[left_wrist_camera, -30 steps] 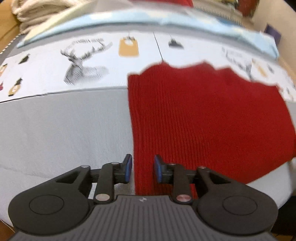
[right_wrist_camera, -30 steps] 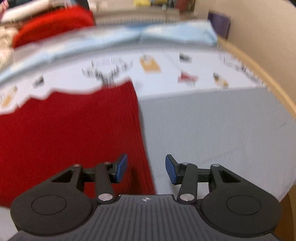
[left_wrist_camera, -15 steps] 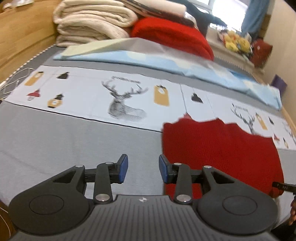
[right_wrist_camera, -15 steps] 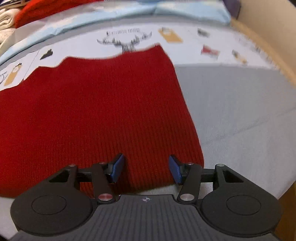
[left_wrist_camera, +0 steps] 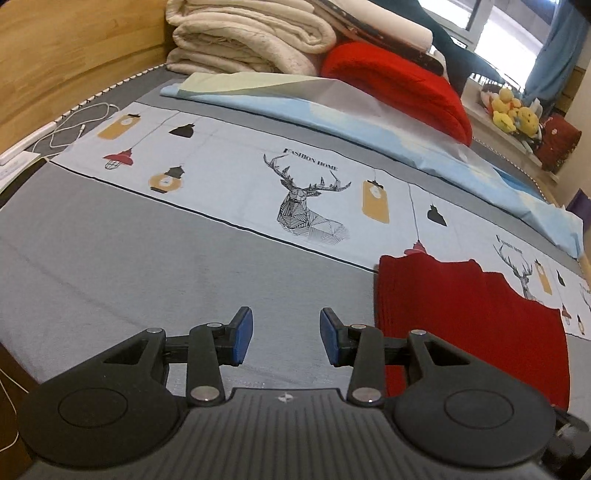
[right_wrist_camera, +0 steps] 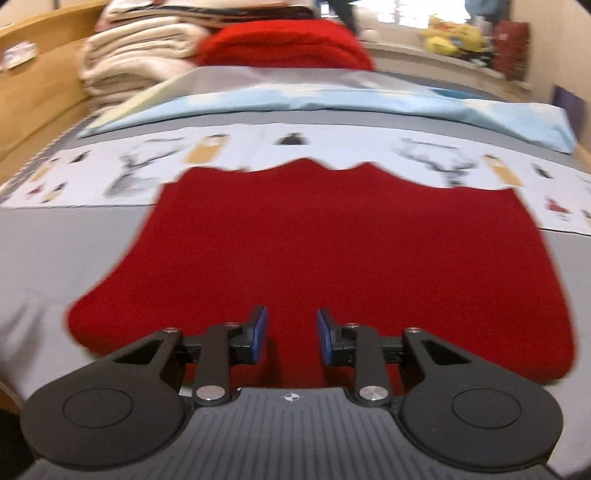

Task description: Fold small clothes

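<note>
From the left wrist view much of the room is taken in: a stack of folded cream blankets (left_wrist_camera: 251,33) at the head of the bed, a bright red cushion (left_wrist_camera: 399,85) beside it, a pale blue folded sheet (left_wrist_camera: 369,129) laid across, a white charging cable (left_wrist_camera: 77,122) coiled by the wooden bed frame (left_wrist_camera: 66,55), and yellow plush toys (left_wrist_camera: 513,114) on the far sill; the words and deer print on the grey and white patterned bedspread (left_wrist_camera: 184,236) are read sharply here. In the right wrist view the same background is smeared by blur, but the dark red ribbed knit garment (right_wrist_camera: 351,251) is shown nearly whole, spread flat on the bedspread with a jagged far edge. In the left view only its left part (left_wrist_camera: 461,317) is seen, lying off to the right. The left gripper (left_wrist_camera: 286,339) is held over bare grey bedspread, its blue-padded fingers (left_wrist_camera: 242,334) spread with nothing between them, the garment's edge lying just beyond the right-side finger. The right gripper (right_wrist_camera: 291,336) is held above the garment's near hem, around the middle; its fingers (right_wrist_camera: 258,332) are closing, a gap is kept between the pads, and no cloth is seen pinched.
</note>
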Tool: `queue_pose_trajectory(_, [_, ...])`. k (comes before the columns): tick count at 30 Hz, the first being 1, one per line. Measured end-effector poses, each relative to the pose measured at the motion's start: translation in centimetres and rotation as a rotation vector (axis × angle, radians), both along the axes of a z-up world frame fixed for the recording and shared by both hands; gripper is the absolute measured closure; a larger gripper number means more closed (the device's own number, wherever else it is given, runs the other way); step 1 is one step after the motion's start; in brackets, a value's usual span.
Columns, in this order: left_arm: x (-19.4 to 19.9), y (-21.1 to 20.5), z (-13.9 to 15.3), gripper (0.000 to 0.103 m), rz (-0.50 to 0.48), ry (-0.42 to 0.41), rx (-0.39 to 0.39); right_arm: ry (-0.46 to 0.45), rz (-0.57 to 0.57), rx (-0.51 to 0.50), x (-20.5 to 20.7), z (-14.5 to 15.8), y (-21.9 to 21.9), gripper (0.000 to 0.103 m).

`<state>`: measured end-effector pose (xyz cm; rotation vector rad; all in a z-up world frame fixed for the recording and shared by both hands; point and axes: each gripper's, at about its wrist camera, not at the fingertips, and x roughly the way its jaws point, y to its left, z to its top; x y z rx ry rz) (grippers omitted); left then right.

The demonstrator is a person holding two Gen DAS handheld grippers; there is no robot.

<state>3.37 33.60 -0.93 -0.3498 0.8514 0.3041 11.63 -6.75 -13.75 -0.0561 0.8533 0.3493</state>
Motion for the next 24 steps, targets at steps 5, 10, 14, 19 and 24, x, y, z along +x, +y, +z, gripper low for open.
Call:
queue_pose_trajectory(5, [-0.3, 1.4, 0.1, 0.058, 0.029, -0.002, -0.023, -0.006, 0.141, -0.025, -0.7, -0.3, 4.2, 0.057])
queue_pose_trajectory(10, [-0.3, 2.8, 0.1, 0.058, 0.06, 0.0, -0.041, -0.021, 0.28, -0.083, -2.0, -0.7, 8.4, 0.048])
queue_pose_trajectory(14, [0.0, 3.0, 0.1, 0.058, 0.053, 0.007, -0.038, -0.037, 0.397, -0.137, -3.2, -1.1, 11.7, 0.043])
queue_pose_trajectory(19, [0.5, 2.8, 0.0, 0.057, 0.046, 0.01, -0.041, -0.068, 0.547, -0.246, -4.8, -2.1, 16.3, 0.037])
queue_pose_trajectory(24, [0.6, 2.9, -0.1, 0.057, 0.049, 0.012, -0.051, -0.151, 0.646, -0.499, -5.8, -4.5, 19.3, 0.038])
